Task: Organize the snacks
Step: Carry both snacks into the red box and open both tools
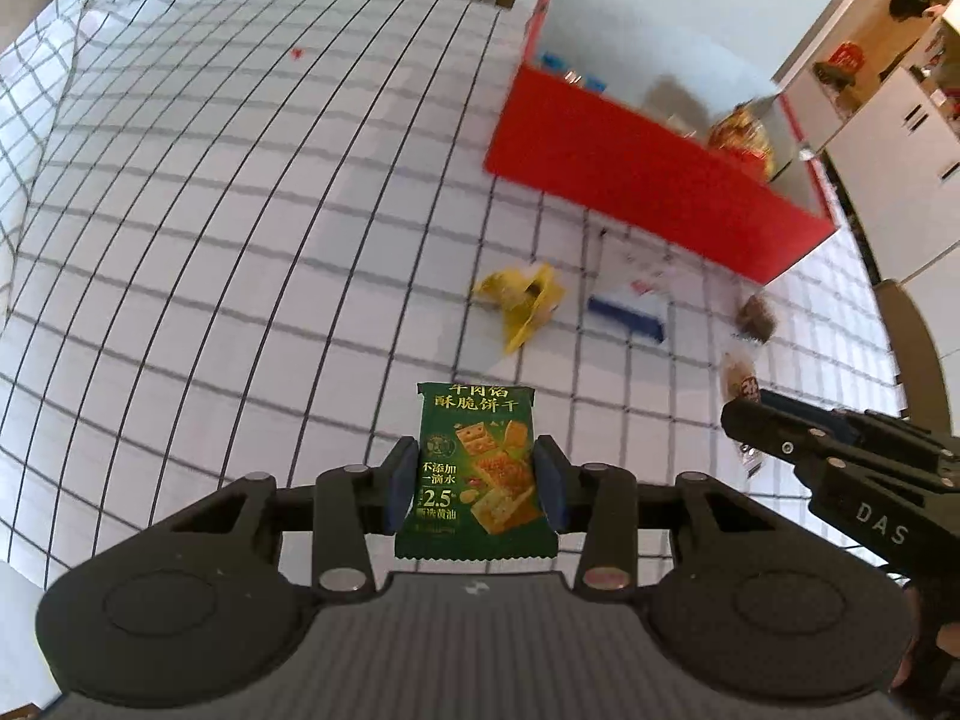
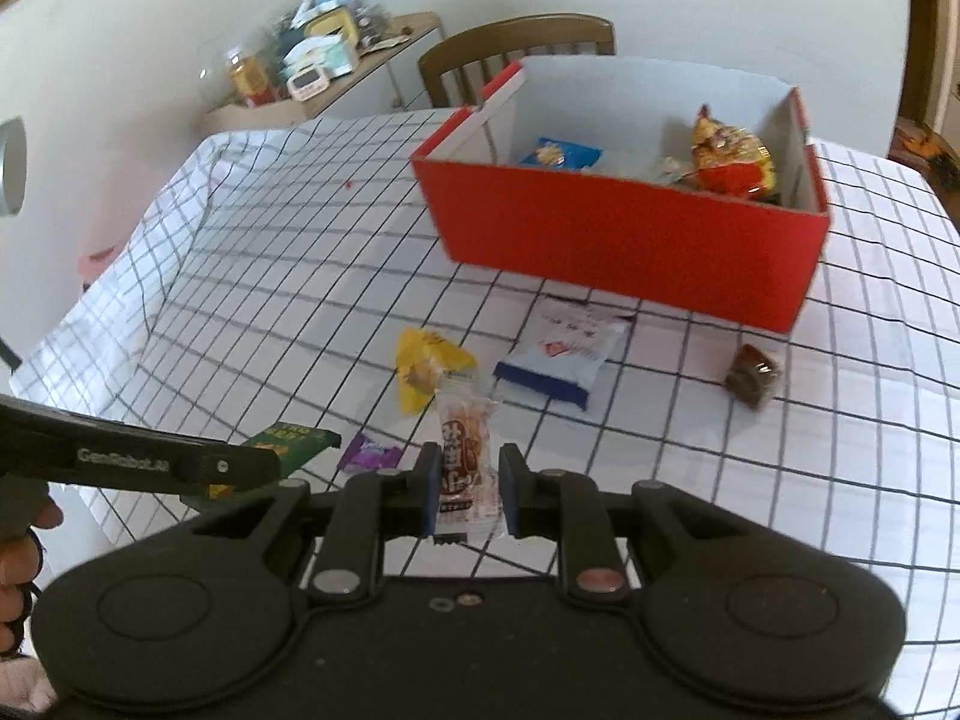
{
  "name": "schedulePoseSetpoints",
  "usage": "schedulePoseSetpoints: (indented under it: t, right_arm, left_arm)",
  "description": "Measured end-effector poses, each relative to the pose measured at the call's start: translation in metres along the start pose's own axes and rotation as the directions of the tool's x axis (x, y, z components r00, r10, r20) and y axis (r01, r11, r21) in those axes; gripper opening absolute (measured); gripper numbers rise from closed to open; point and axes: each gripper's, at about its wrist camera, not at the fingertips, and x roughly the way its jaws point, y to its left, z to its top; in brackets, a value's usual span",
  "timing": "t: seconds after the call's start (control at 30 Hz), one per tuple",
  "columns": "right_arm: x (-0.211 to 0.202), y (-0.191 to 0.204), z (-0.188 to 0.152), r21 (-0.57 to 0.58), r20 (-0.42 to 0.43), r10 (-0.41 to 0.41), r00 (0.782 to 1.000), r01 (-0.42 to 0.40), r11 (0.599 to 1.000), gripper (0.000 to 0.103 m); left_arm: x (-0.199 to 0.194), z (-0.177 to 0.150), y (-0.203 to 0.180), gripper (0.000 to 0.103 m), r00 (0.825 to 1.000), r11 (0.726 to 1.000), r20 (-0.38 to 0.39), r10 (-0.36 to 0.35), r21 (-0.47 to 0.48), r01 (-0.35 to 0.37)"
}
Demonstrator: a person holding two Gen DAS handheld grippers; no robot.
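Note:
My left gripper is shut on a green cracker packet, held upright above the checked tablecloth. My right gripper is shut on a clear-wrapped snack with red print, also lifted off the table. The red box stands ahead at the far right of the table, with a blue packet and a red-yellow bag inside. In the right wrist view the left gripper shows at the left edge with the green packet. The right gripper's arm shows at the right of the left wrist view.
On the cloth lie a yellow wrapper, a white-and-blue packet, a brown wrapped snack and a small purple packet. A wooden chair stands behind the table. A cluttered side shelf is at the back left.

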Motion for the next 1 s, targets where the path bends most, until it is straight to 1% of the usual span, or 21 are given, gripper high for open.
schedulePoseSetpoints:
  t: [0.13,0.3,0.47,0.63,0.87,1.0]
  right_arm:
    - [-0.014,-0.008,0.011,0.025,0.027,-0.008,1.0,0.007,1.0,0.02]
    - [-0.031,-0.018,0.031,0.044,0.076,-0.022,0.997,0.019,0.999,0.02]
    - [-0.042,-0.029,0.052,0.051,0.122,-0.041,0.992,0.035,0.998,0.02]
    - [-0.044,-0.038,0.075,0.053,0.154,-0.066,0.986,0.058,0.997,0.02]
    - [-0.045,-0.051,0.107,0.054,0.187,-0.086,0.979,0.077,0.996,0.02]
    - [-0.039,-0.062,0.124,0.063,0.182,-0.093,0.979,0.083,0.995,0.02]
  left_arm:
    - [-0.015,0.015,-0.012,0.041,0.999,0.999,0.036,-0.028,0.016,0.028]
    - [-0.029,0.041,-0.029,0.041,0.996,0.998,0.083,-0.045,0.051,0.041]
    - [-0.042,0.071,-0.048,0.041,0.989,0.995,0.142,-0.04,0.1,0.026]
    - [-0.048,0.102,-0.068,0.041,0.98,0.99,0.194,-0.035,0.139,0.008]
    - [-0.045,0.143,-0.092,0.041,0.975,0.983,0.221,-0.034,0.184,-0.007]
    - [-0.04,0.162,-0.105,0.041,0.97,0.977,0.243,-0.026,0.212,-0.026]
